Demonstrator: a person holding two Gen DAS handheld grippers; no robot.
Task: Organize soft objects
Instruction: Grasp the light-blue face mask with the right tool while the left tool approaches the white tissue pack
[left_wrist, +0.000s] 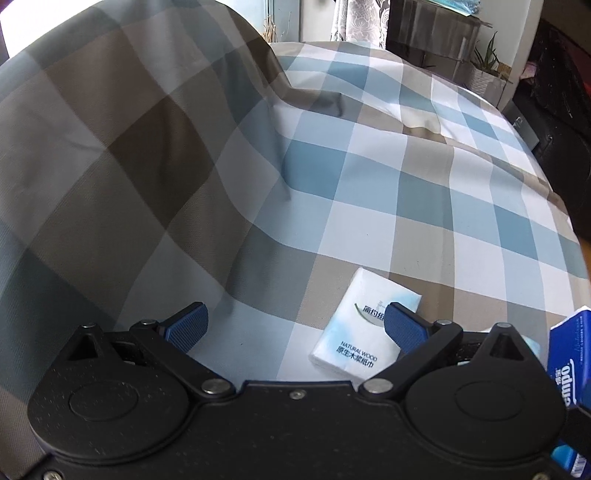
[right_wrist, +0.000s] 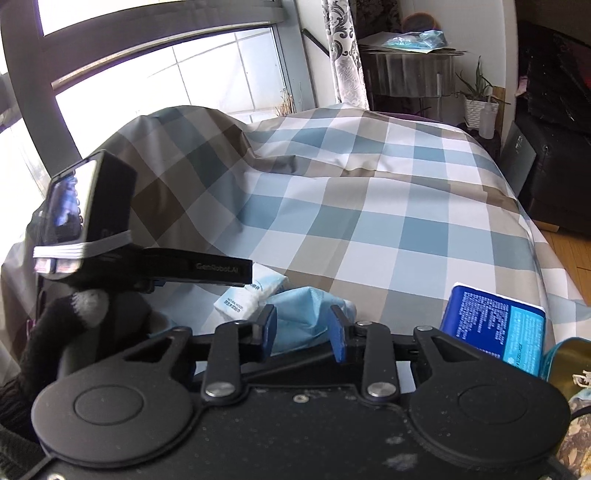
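On checked bedspread: right gripper pinches crumpled pale-blue soft pack, light and squashy.
Left gripper spread over white tissue packet; grab its mid-body.

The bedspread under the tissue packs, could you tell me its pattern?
Blue, tan and white checks on the bedspread, clearest in the right wrist view.

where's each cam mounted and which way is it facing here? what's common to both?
Left wrist: on the left gripper, angled down over the checked bedspread; open fingers straddle a white tissue pack.
Right wrist: on the right gripper, facing the bed and window; its fingers pinch a light blue pack; a gloved hand carrying the left gripper shows at left.
Shared: bedspread, white tissue pack, blue Tempo pack, plant.
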